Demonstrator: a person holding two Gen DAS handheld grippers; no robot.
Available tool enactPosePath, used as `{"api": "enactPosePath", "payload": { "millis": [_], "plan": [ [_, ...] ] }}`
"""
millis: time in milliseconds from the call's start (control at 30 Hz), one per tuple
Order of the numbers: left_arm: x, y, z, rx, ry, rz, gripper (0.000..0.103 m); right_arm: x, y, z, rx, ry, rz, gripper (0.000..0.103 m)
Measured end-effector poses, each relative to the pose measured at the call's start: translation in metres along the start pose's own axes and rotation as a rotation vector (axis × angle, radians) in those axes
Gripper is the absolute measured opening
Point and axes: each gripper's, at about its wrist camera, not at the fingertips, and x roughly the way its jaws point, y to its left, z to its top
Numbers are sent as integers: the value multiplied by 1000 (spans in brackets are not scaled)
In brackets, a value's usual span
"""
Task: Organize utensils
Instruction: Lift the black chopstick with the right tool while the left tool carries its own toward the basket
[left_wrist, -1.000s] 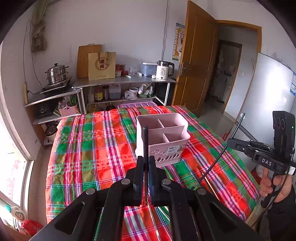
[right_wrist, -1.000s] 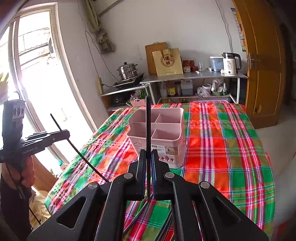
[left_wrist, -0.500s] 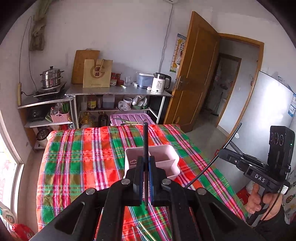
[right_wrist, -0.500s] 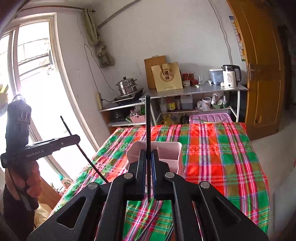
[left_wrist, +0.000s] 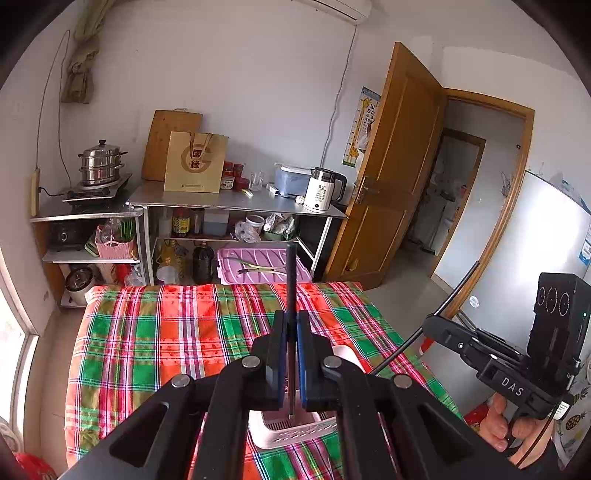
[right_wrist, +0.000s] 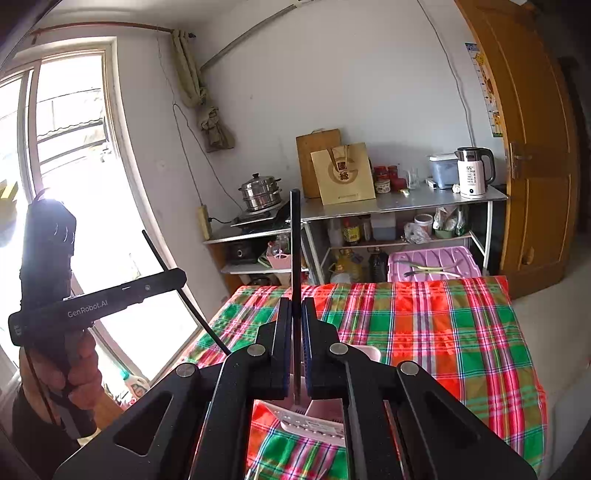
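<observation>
Left gripper: your left gripper (left_wrist: 291, 354) is closed on a thin black chopstick (left_wrist: 291, 295). The two blue-faced fingers (left_wrist: 280, 354) press it from both sides. It stands upright, with the long part rising above the fingertips and the lower tip hanging below them.
Right gripper: your right gripper (right_wrist: 296, 347) is also closed, on a second black chopstick (right_wrist: 295, 251). You hold it upright in the same way, and its lower end shows between the fingers.
Pink utensil holder: the holder (left_wrist: 295, 430) stands on the table and is mostly hidden behind the left gripper. In the left view the tip of the chopstick points down over its inside. In the right view you see the holder (right_wrist: 321, 424) under the fingers, with the tip of that chopstick just above its rim. I cannot tell which compartment lies under each tip.
Table: a plaid cloth (left_wrist: 155, 343) in red and green covers it.
Background: a pink tray (right_wrist: 436, 264) with some utensils lies beyond the far edge of the table, and a white kettle (right_wrist: 474, 177) stands on the metal shelf (right_wrist: 402, 203).
</observation>
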Motion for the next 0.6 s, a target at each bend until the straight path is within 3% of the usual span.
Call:
{"api": "enactPosePath", "payload": {
  "millis": [333, 600],
  "plan": [
    [50, 31, -31, -54, 66, -14, 5, 51, -8, -35, 20, 93, -6, 5],
    [73, 48, -53, -90, 103, -6, 5, 67, -18, -52, 44, 150, -8, 5]
  ]
}}
